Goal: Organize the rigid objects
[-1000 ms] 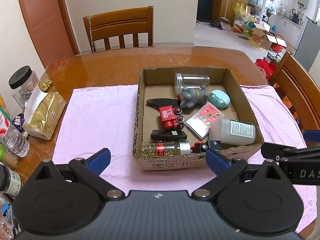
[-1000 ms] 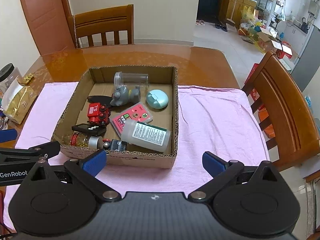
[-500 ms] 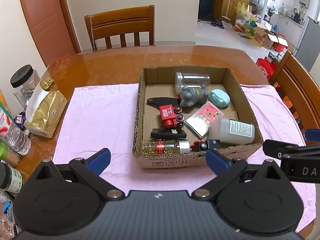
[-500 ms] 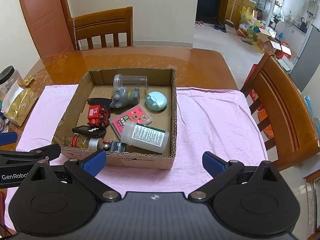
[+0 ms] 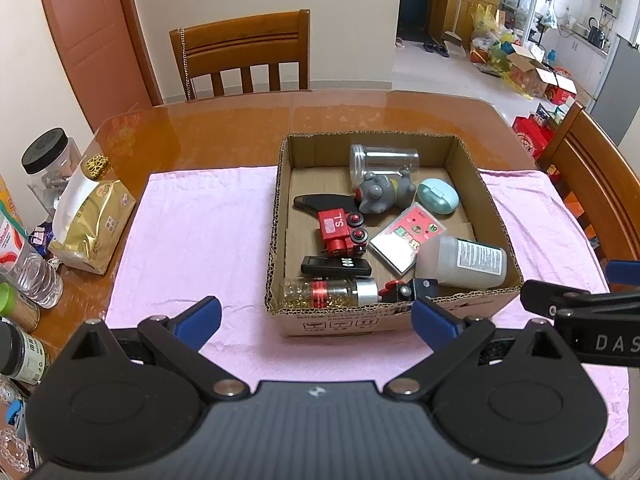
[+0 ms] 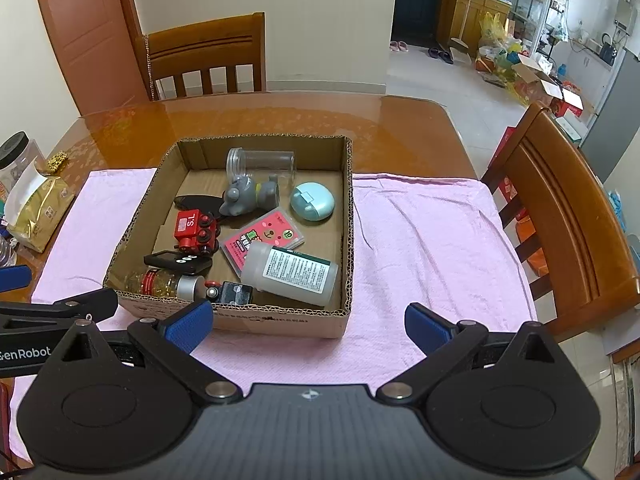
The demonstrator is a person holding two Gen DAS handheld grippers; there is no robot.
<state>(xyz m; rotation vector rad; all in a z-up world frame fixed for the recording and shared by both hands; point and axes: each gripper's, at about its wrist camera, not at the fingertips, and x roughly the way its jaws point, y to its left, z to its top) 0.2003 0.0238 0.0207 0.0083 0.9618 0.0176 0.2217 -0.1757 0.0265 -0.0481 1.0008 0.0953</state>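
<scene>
Two spread grippers, left gripper (image 5: 316, 316) and right gripper (image 6: 308, 322), before cardboard box (image 6: 280, 322)

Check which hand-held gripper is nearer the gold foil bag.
Left. The left hand-held gripper sits near the pink cloth's front edge, the gold foil bag off its left side. The right hand-held gripper is across the cardboard box.

The left gripper (image 5: 316, 318) hung wide apart above the pink cloth (image 5: 200, 240), before the cardboard box (image 5: 394, 322) of small items.
</scene>
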